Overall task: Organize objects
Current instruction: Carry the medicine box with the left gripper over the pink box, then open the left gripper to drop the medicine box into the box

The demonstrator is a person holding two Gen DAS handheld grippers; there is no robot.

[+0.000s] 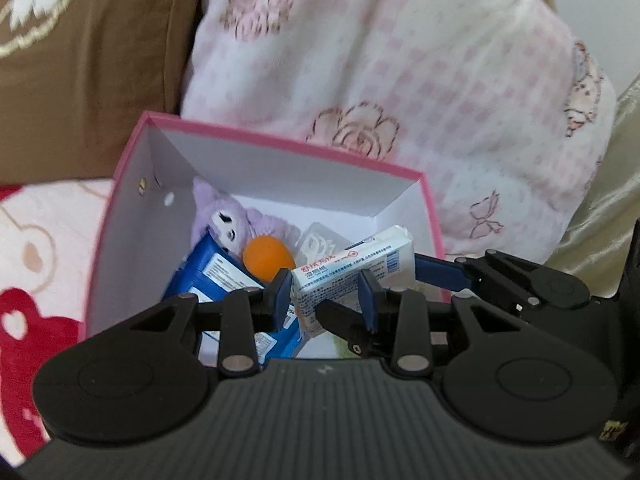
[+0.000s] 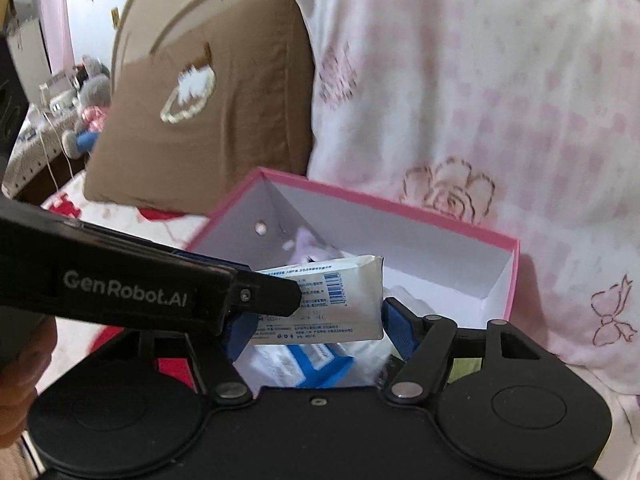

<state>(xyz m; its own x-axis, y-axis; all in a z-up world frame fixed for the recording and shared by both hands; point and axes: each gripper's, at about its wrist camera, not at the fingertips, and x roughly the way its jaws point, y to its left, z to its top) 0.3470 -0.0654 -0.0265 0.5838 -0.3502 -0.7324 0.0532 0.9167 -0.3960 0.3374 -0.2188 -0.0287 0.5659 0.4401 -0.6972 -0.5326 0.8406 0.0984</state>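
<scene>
Pink box (image 1: 400,168), open-topped, white inside, was set on the bed against a floral pillow (image 1: 420,60) and a brown cushion (image 1: 92,68). Contained: purple plush toy (image 1: 218,216), orange ball (image 1: 266,258), blue packets (image 1: 212,272). A white tissue pack (image 1: 352,270) was held above the box, clamped between the pads of the left tool (image 1: 326,292) and likewise gripped at its ends by the right tool (image 2: 316,320).
</scene>
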